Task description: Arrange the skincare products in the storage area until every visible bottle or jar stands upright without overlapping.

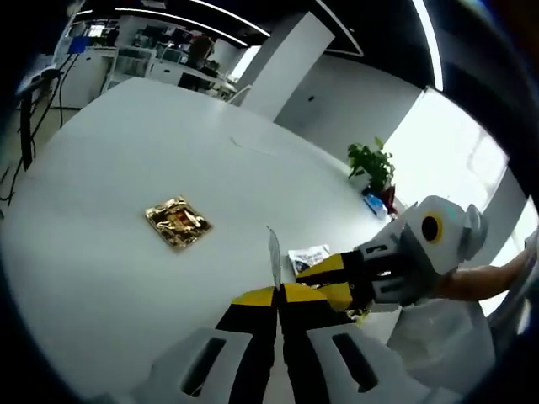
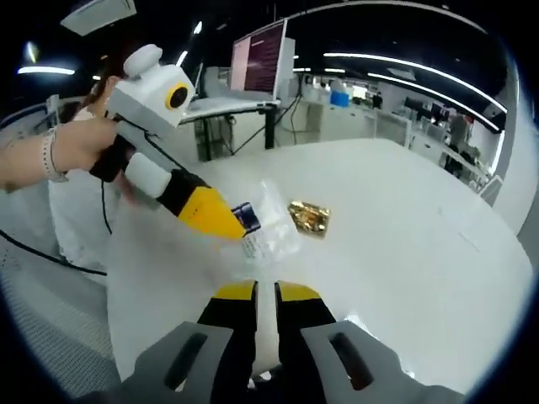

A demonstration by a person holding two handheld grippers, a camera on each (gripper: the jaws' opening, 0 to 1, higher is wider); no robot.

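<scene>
A clear plastic bag (image 2: pixel 271 234) with a white label and a dark blue item inside hangs over the white table (image 2: pixel 404 244). In the left gripper view its thin edge (image 1: pixel 273 251) rises from my left gripper (image 1: pixel 277 296), whose jaws are shut on it. From the right, my right gripper (image 1: pixel 318 282) meets the same spot. In the right gripper view, my right gripper (image 2: pixel 265 292) is shut on the bag's lower part, and my left gripper (image 2: pixel 232 225) pinches its upper left side. A gold foil packet (image 1: pixel 177 224) (image 2: pixel 308 216) lies flat on the table beyond.
A white printed packet (image 1: pixel 308 257) lies behind the grippers. A potted plant (image 1: pixel 371 165) stands at the table's far edge. A desk with a monitor (image 2: pixel 262 59) stands past the table, and a person's hand (image 2: pixel 72 151) holds the left gripper.
</scene>
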